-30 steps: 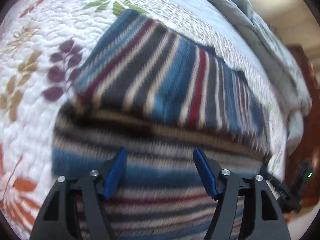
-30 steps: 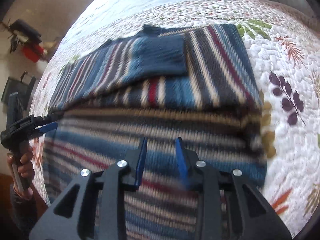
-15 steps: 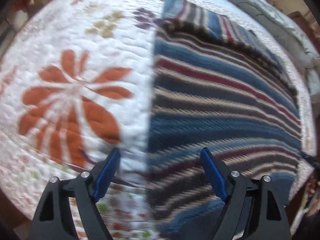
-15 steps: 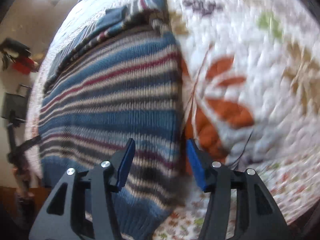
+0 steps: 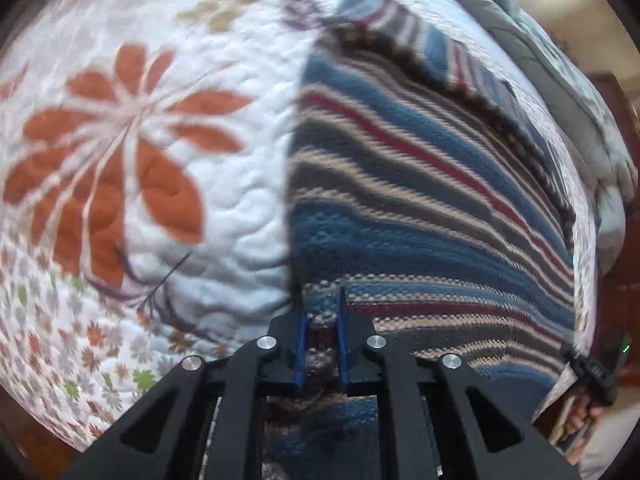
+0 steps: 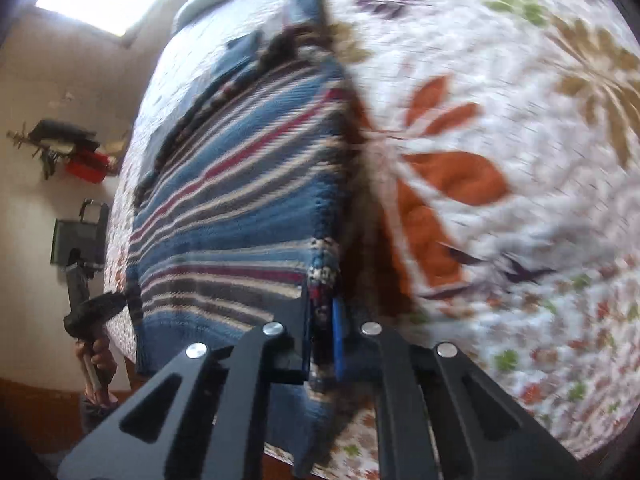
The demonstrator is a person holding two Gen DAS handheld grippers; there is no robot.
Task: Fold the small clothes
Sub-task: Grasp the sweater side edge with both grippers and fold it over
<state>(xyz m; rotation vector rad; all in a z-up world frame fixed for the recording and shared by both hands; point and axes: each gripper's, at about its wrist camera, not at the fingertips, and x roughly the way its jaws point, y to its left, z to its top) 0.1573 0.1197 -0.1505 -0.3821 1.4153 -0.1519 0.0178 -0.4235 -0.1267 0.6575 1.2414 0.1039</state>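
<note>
A floral quilt covers the bed, and the striped sweater lies flat on it. At the sweater's near corners, the left tongs and right tongs have just closed, each clamping knit fabric.

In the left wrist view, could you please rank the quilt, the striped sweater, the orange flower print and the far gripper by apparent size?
1. quilt
2. striped sweater, nearly as big in frame
3. orange flower print
4. right gripper, far off, so it looks small
</note>
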